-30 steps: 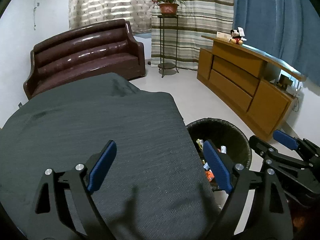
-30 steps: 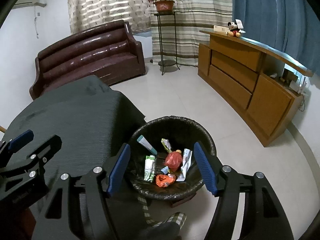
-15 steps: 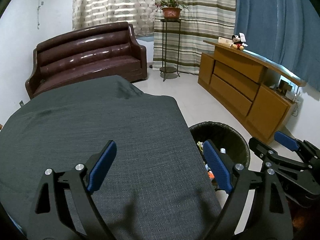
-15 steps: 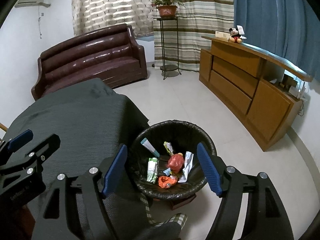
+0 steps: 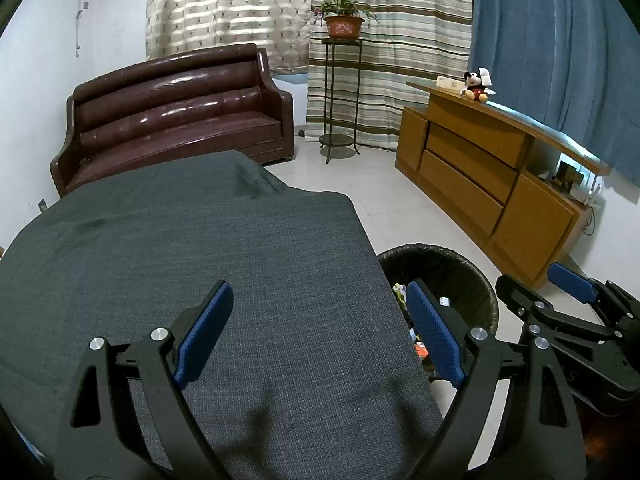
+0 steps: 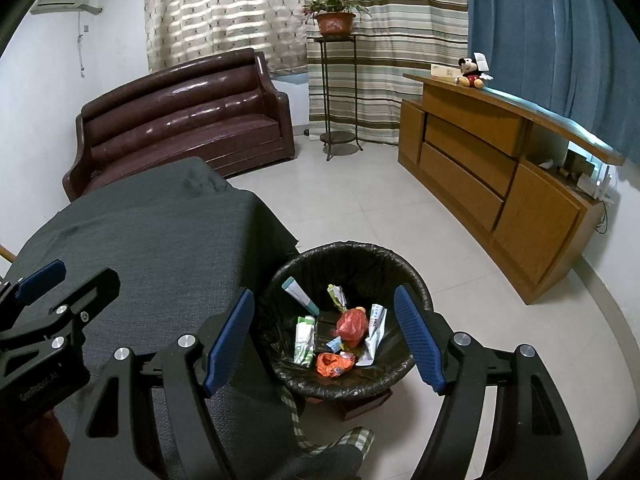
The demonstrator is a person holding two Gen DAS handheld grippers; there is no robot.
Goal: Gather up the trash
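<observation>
You get even, cool indoor light in both views — daylight glows softly through the patterned curtain [image 5: 216, 4]. Glare streaks the sofa [image 6: 188, 120] and the cabinet [image 5: 532, 120] top. Faint shadows lie on the grey cloth [image 5: 256, 412]. Focus is sharp; straight lines bow outward — corners go black.
</observation>
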